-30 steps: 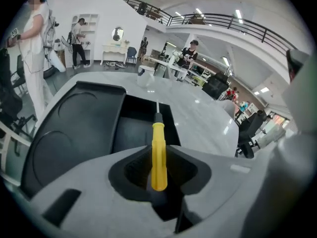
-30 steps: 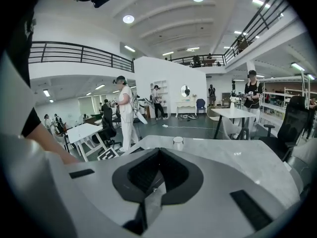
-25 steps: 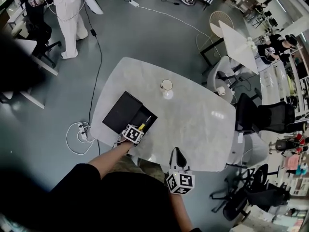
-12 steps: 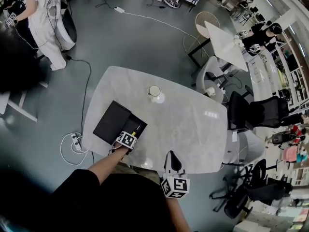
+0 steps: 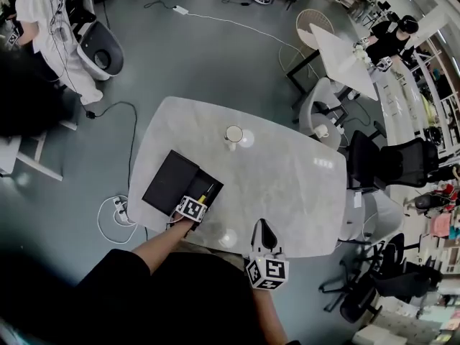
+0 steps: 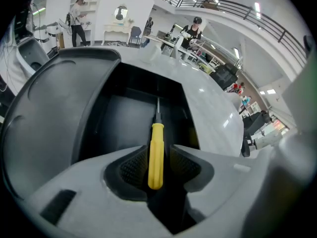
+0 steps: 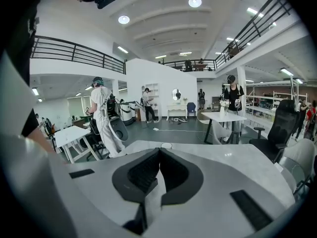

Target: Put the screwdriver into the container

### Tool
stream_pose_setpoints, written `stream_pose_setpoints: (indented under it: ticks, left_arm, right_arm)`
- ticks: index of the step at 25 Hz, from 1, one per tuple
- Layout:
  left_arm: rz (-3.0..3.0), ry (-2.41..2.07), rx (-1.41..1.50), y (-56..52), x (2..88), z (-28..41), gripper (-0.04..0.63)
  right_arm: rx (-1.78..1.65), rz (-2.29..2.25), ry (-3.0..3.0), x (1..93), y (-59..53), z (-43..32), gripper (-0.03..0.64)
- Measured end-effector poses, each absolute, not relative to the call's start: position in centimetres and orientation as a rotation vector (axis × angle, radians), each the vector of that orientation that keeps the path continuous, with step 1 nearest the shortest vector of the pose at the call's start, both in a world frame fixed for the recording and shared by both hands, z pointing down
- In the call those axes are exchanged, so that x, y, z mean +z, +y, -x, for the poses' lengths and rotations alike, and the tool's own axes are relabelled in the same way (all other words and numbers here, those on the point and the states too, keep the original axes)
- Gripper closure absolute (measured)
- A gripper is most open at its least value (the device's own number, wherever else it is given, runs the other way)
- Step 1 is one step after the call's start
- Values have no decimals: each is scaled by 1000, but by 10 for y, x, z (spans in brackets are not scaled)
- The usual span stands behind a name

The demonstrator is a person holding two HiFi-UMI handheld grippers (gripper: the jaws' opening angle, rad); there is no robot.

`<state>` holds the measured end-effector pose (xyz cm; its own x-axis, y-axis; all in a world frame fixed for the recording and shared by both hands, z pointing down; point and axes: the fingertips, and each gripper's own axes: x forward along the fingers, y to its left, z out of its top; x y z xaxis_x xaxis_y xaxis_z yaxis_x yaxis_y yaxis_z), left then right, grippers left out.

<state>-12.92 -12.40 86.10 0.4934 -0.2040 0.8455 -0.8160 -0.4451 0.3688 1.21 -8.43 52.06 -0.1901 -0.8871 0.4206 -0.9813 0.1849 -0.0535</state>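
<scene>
The black container (image 5: 210, 185) lies open on the table's near-left part, its lid (image 5: 169, 182) flapped out to the left. My left gripper (image 5: 200, 200) hangs over the container's near edge. Its jaws are opening, and the yellow-handled screwdriver (image 6: 156, 152) lies between them with a gap on each side, shaft pointing into the dark tray (image 6: 124, 118). In the head view, the yellow handle (image 5: 203, 198) shows just ahead of the marker cube. My right gripper (image 5: 264, 228) rests at the table's front edge, shut and empty, its jaw tips touching (image 7: 158, 151).
A white cup (image 5: 234, 134) stands near the middle of the grey marble table (image 5: 295, 185). Office chairs (image 5: 402, 167) crowd the right side. A power strip and cable (image 5: 121, 208) lie on the floor left of the table. A person in white (image 5: 50, 20) stands far left.
The head view has swung a little. My left gripper stays over the container's open half with the yellow handle ahead of it; the right gripper keeps its place at the front edge.
</scene>
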Motion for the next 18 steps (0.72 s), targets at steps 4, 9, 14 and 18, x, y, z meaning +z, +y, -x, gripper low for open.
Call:
stream_pose_setpoints:
  ticks: [4, 9, 14, 18]
  left_arm:
    - [-1975, -870, 906, -133, 849, 130, 403]
    - [-1982, -819, 877, -121, 836, 132, 388]
    - [-2043, -835, 824, -129, 802, 137, 390]
    - [-2093, -876, 750, -135, 764, 139, 390]
  right_arm:
    - [489, -1812, -2163, 521, -89, -17, 604]
    - [503, -1829, -2169, 521, -91, -12, 606]
    - [501, -1853, -2174, 518, -92, -15, 606]
    - [512, -1868, -2180, 514, -89, -22, 606]
